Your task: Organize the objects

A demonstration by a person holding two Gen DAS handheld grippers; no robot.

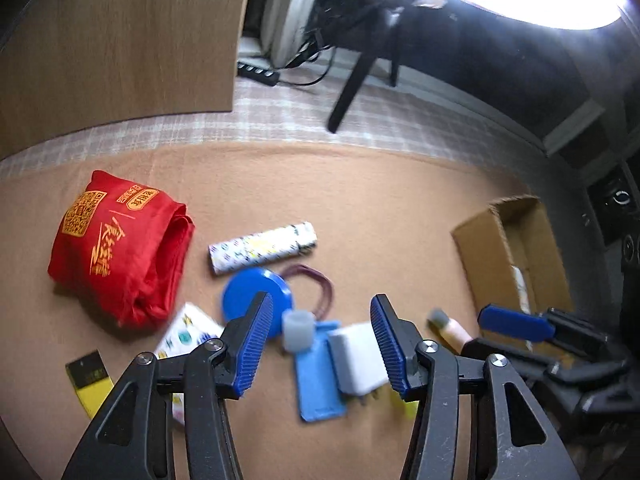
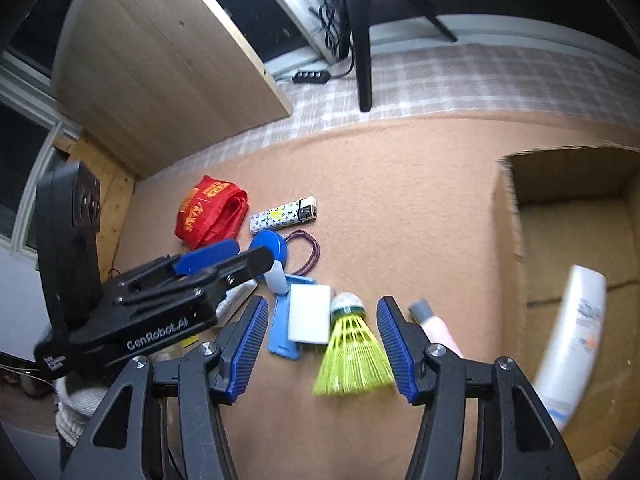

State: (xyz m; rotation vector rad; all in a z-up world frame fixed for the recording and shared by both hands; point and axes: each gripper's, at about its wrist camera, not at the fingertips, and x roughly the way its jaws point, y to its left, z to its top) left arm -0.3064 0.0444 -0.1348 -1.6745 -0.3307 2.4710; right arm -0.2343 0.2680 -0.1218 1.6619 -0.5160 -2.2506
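Shuttlecock between parted jaws, box beside

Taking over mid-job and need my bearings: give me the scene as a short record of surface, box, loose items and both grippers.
surface: tan felt mat
box: open cardboard box at the right, white bottle inside
loose items: red folded bag, patterned lighter, blue round lid, purple cord loop, white charger on a blue flat piece, yellow-green shuttlecock, pink tube with grey cap
left gripper: open, nothing held, above the charger
right gripper: open, nothing held, shuttlecock seen between its fingers
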